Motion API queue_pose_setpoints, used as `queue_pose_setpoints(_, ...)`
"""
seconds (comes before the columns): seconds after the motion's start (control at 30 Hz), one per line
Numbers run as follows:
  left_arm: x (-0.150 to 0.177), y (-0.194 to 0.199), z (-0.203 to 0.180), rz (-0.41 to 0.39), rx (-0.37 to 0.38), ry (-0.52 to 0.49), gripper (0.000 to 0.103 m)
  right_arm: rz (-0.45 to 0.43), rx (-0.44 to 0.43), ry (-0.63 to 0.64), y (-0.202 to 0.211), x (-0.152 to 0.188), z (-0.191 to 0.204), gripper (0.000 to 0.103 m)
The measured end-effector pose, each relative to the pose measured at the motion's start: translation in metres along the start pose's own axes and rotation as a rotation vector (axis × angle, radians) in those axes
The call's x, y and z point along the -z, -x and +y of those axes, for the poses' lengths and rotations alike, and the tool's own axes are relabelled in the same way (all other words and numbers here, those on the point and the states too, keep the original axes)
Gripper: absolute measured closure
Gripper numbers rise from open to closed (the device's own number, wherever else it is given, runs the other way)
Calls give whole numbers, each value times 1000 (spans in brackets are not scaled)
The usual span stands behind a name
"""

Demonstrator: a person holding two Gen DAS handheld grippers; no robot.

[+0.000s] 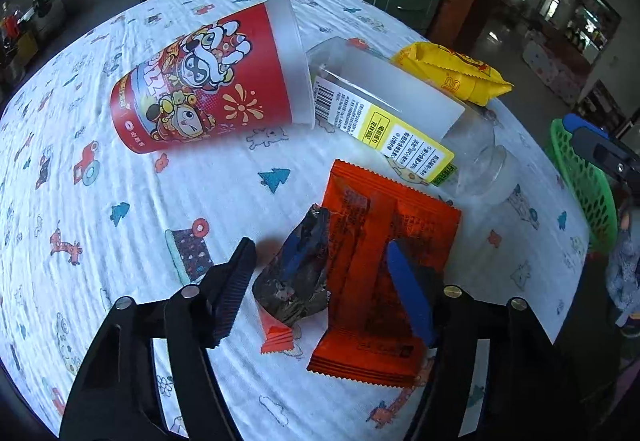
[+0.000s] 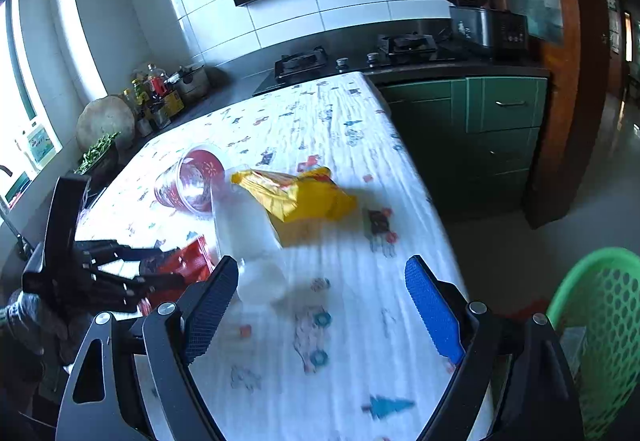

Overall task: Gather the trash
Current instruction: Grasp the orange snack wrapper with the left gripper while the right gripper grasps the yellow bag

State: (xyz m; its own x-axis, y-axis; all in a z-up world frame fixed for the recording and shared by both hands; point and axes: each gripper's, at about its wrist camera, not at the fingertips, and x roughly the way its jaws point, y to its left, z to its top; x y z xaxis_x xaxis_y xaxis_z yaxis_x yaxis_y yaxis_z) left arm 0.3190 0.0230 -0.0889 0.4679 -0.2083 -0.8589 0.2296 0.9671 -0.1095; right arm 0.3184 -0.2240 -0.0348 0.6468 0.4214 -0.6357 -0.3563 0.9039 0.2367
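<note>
Risks pinching both the crumpled dark wrapper (image 1: 294,273) and orange packet (image 1: 384,281) between the part-open, empty left claw (image 1: 324,281); right claw (image 2: 320,317) wide, empty.

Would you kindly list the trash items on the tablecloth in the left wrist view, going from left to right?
Red printed plastic cup lying on its side → crumpled dark foil wrapper → orange snack wrapper → yellow snack bag. The clear plastic bottle overlaps several of these, so I leave it out.

Bright window daylight, motion blur, dark curved fisheye corners
</note>
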Motion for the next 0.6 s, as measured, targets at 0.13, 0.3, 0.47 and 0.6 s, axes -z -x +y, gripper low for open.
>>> queue_pose_setpoints(0.13, 4, 6, -7, -7, -11, -20, 57, 7, -11, 22, -18, -10, 8, 20)
queue_pose_setpoints(0.3, 7, 10, -4, -4, 6, -19, 87, 15, -18, 56, -43, -25, 19, 22)
queue_pose_setpoints(0.47, 11, 14, -2, -11, 9, -22, 97, 32, -1, 90, -62, -33, 23, 35)
queue_pose_setpoints(0.6, 9, 16, 0, -18, 17, -23, 97, 54, -12, 79, -72, -32, 19, 56)
